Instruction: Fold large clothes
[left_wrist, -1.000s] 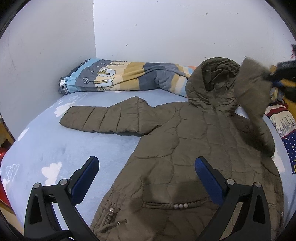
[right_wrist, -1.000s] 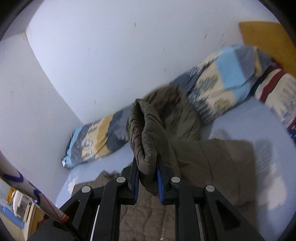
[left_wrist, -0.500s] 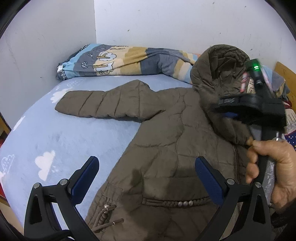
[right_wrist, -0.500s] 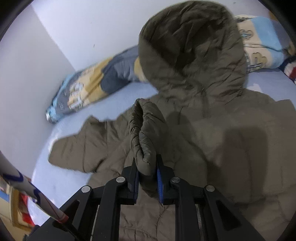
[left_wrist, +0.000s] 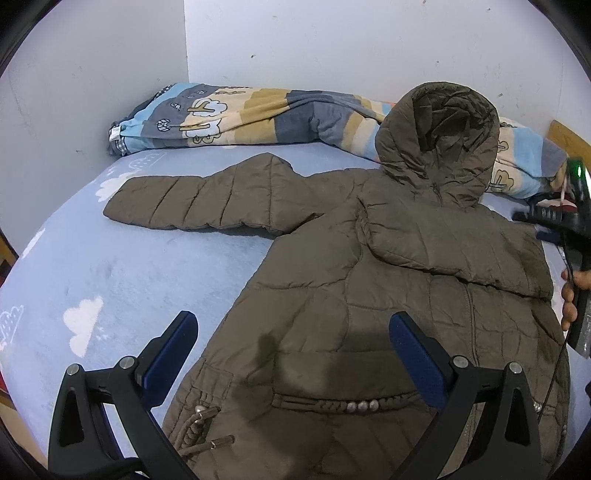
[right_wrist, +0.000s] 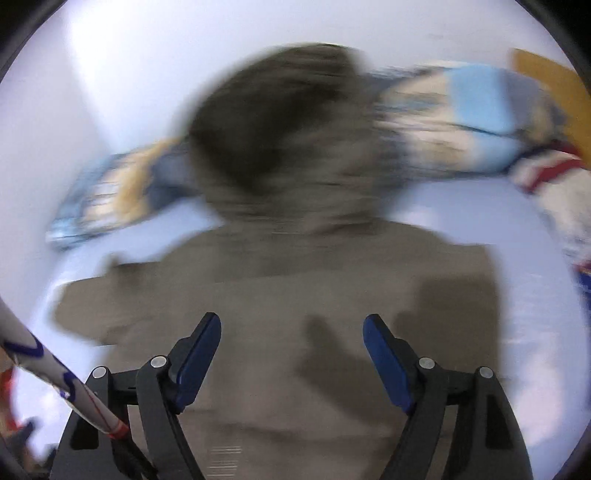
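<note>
A brown quilted hooded jacket (left_wrist: 369, 295) lies flat on the blue bed. Its left sleeve (left_wrist: 199, 203) stretches out to the left. Its right sleeve (left_wrist: 454, 247) lies folded across the chest. The hood (left_wrist: 439, 136) rests against the rolled blanket. My left gripper (left_wrist: 291, 358) is open and empty above the jacket's lower hem. My right gripper (right_wrist: 291, 354) is open and empty above the jacket (right_wrist: 295, 314); that view is motion-blurred. The right gripper also shows at the right edge of the left wrist view (left_wrist: 565, 229), in a hand.
A rolled cartoon-print blanket (left_wrist: 258, 114) lies along the white back wall. A blue bedsheet with white clouds (left_wrist: 92, 280) covers the bed. A red-striped cloth (right_wrist: 546, 173) sits at the right. A wooden board (left_wrist: 569, 140) stands at the far right.
My right gripper has laid the right sleeve across the jacket's chest, let go of it, opened, and pulled back to the right. The left gripper has stayed open.
</note>
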